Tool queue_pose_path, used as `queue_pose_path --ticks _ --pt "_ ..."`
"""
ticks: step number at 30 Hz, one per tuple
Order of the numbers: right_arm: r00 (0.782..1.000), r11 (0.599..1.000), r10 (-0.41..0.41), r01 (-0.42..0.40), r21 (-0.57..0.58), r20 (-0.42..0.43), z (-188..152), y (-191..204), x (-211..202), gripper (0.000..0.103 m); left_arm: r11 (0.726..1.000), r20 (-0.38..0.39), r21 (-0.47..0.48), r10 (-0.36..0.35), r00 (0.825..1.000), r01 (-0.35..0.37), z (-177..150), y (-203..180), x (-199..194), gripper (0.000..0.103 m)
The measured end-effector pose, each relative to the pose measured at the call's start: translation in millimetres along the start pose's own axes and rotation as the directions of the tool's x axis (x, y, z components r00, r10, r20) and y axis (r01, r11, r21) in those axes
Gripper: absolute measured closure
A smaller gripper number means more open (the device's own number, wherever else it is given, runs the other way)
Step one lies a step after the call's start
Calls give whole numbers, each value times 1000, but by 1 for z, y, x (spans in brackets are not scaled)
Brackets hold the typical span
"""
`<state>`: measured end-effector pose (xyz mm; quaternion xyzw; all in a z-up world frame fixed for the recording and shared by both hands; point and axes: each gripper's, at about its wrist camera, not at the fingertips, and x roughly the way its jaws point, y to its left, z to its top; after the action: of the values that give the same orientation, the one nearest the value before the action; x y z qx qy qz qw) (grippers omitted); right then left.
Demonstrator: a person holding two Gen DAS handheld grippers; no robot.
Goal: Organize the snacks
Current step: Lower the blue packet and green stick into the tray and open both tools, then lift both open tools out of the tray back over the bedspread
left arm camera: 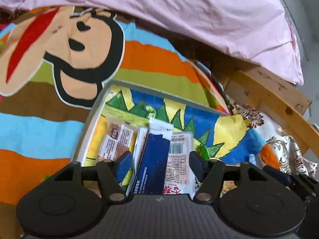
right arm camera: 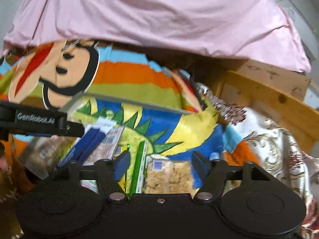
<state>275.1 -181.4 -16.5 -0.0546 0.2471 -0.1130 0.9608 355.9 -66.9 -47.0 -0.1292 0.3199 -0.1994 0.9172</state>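
Observation:
A shallow grey-rimmed tray (left arm camera: 93,107) lined with a bright drawing lies on a striped blanket. In the left wrist view my left gripper (left arm camera: 159,157) is open over several packets in the tray: a dark blue packet (left arm camera: 153,159), a white barcode packet (left arm camera: 179,155) and a brown cookie packet (left arm camera: 116,141). None is gripped. In the right wrist view my right gripper (right arm camera: 160,160) is open above a clear packet of crumbly rice cake (right arm camera: 169,176) and a green-edged packet (right arm camera: 139,167). The left gripper (right arm camera: 39,122) shows at the left, over the blue packet (right arm camera: 85,145).
A cartoon-monkey striped blanket (left arm camera: 139,59) lies under the tray. A pink sheet (left arm camera: 199,10) hangs behind. A wooden bed frame (left arm camera: 279,103) and floral fabric (left arm camera: 289,155) lie to the right.

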Motion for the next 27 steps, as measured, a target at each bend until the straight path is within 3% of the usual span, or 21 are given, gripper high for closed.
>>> queue_pose_path --ticks 4,11,16,27 --pt "998 999 -1 -2 45 60 7 -12 -30 16 999 51 21 23 998 -24 3 -7 -28 17" --pt "991 994 8 -23 109 133 9 -33 -77 1 993 139 92 58 989 -72 2 -24 -82 3" --pt "986 991 17 -38 128 165 3 -40 -109 1 980 174 165 86 981 -116 -10 -38 -118 1" --pt "985 987 76 -96 129 152 -30 -38 -183 1 971 131 172 146 981 -167 -52 -42 -175 1"
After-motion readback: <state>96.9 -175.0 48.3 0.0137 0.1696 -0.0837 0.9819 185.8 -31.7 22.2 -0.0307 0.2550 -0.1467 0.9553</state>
